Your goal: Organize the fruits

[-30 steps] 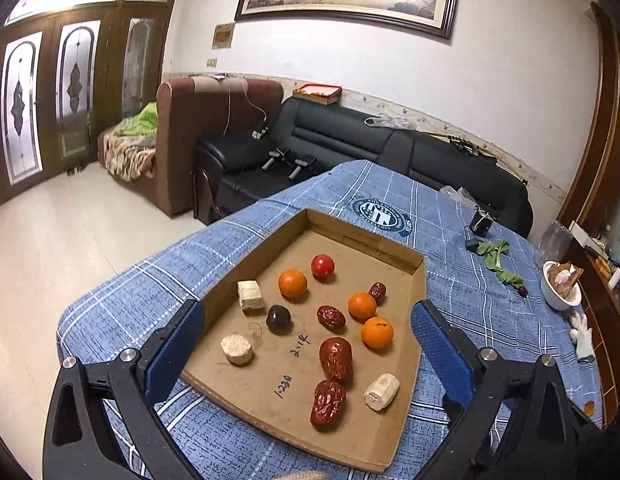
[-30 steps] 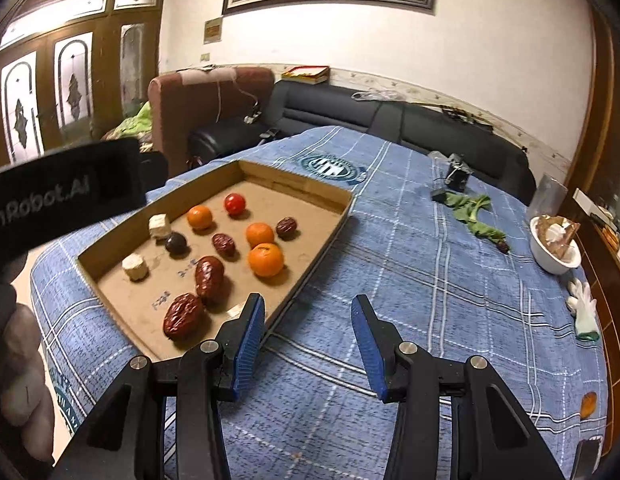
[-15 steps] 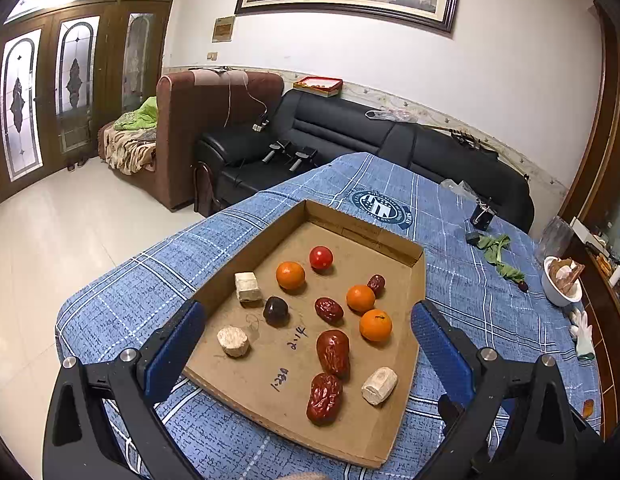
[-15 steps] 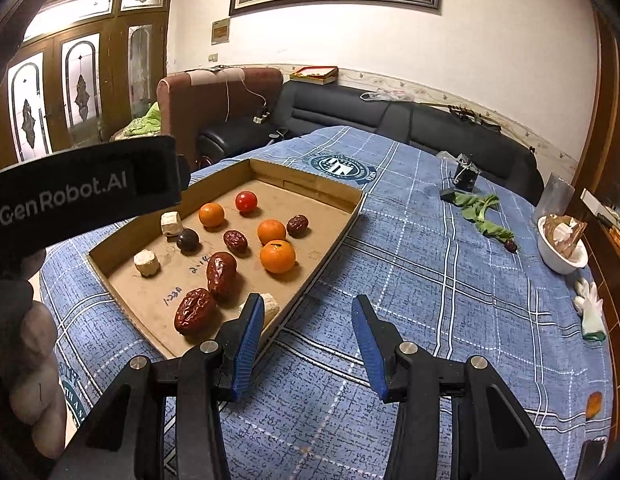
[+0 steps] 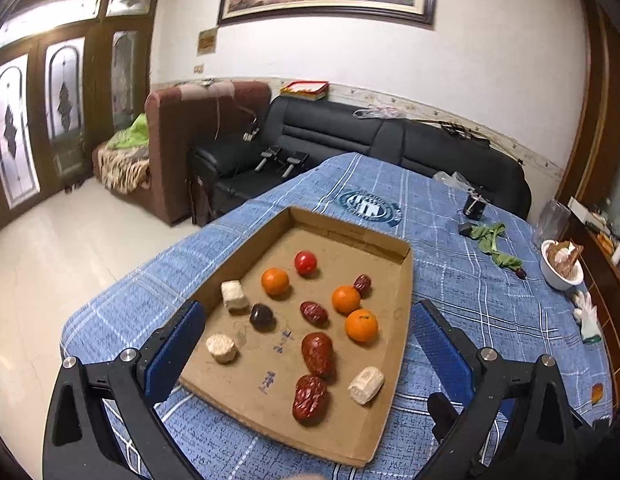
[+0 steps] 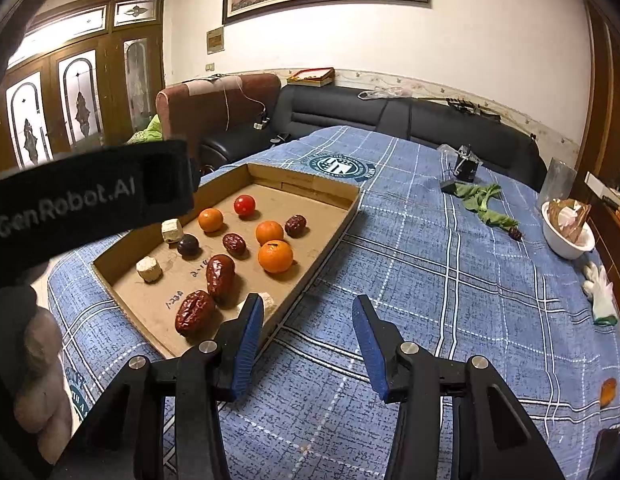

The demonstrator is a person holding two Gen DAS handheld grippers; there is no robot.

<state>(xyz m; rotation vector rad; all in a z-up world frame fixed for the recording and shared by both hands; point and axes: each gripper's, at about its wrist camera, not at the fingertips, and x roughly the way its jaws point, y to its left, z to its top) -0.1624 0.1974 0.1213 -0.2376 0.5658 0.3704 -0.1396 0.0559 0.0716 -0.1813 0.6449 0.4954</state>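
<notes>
From my left camera, the left gripper [image 5: 305, 332] frames the cardboard tray [image 5: 350, 236] in the middle of the frame, jaws spread wide and holding nothing, one blue pad at each side wall. I judge it is held high and tipped down so the whole spread stays in sight.

The fruit lies loose on the tray floor, mixed and not by kind. At left sit two pale chunks [image 5: 233, 295] and a dark plum [image 5: 261, 316]. Rightward come an orange [image 5: 275, 281], a red tomato [image 5: 305, 262], then two big red dates [image 5: 318, 353] toward the lower edge. Two more oranges [image 5: 361, 325] sit at centre right, with a small date [image 5: 362, 283] just past them. Whether sorting is under way or finished this way, I cannot tell.

In my right camera, the left device's strap [image 6: 89, 196] crosses the left edge and a gloved hand [image 6: 37, 376] sits at lower left. The right gripper [image 6: 307, 340] hangs at bottom centre over the blue checked cloth [image 6: 450, 280], just right of the tray, jaws moderately apart and empty, level and pointing forward.
</notes>
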